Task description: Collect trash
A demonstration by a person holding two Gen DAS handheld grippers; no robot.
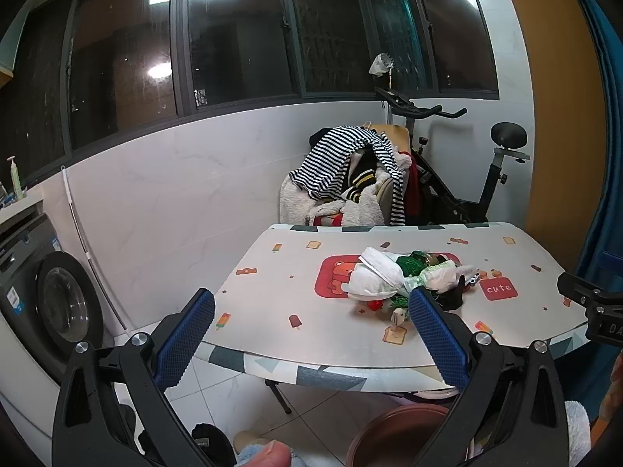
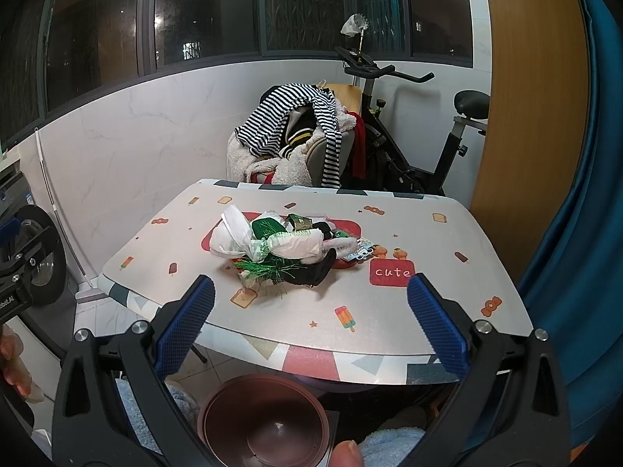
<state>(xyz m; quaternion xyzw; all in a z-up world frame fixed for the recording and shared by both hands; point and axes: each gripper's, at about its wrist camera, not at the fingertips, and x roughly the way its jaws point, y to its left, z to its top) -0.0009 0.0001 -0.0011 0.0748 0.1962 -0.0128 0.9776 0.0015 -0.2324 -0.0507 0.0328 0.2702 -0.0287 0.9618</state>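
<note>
Got my left hand-held gripper (image 1: 311, 307) and right hand-held gripper (image 2: 311, 294) both spread wide and empty, hovering short of the trash pile (image 2: 280, 245) on the table (image 2: 447, 272), bin (image 2: 261, 420) waiting below.

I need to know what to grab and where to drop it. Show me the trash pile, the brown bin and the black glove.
trash pile (image 2: 272, 241), right wrist view, white bag.
brown bin (image 2: 264, 424), right wrist view, inner wall.
black glove (image 2: 315, 272), right wrist view, its middle.

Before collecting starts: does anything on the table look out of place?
Yes. A loose pile of trash, white bags and green wrappers, lies in the middle of the table; the brown bin below looks empty.
</note>
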